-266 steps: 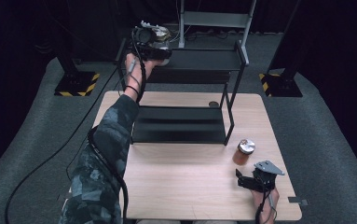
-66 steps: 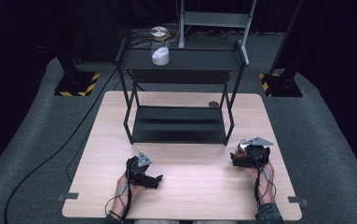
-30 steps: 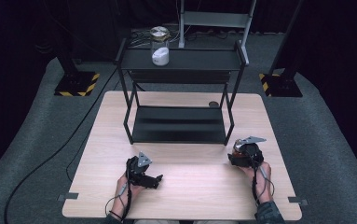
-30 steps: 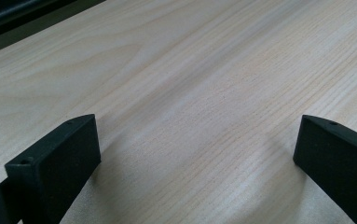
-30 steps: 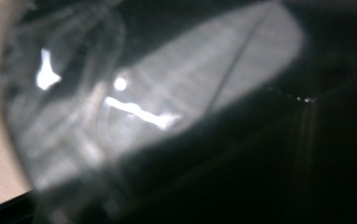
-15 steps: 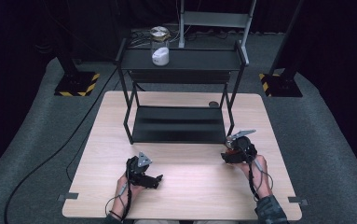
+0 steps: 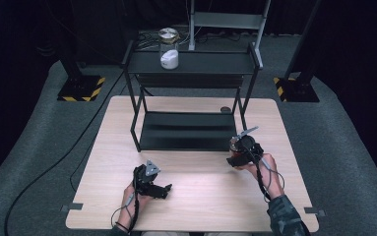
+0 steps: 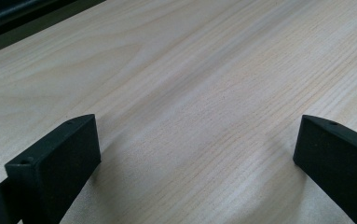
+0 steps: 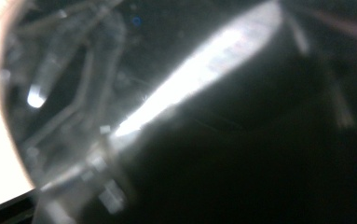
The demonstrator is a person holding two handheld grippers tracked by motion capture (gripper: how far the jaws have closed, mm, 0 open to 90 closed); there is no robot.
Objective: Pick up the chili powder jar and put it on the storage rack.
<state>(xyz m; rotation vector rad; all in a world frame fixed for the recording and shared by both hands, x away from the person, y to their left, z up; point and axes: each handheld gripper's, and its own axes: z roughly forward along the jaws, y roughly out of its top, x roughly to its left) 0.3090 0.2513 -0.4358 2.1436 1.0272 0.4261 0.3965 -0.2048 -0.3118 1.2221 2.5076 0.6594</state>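
Lifted off the table (image 7: 191, 209) and carried toward the black shelf rack (image 7: 188, 130), the right gripper (image 7: 239, 153) is clamped on the brown jar (image 7: 235, 146), likely bound for a shelf. Beside it, the left gripper (image 7: 157, 188) rests low, jaws wide and empty.

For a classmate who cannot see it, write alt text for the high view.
The right gripper holds a brown jar beside the black shelf rack. The left gripper rests open on the wooden table; a clear jar stands on top.
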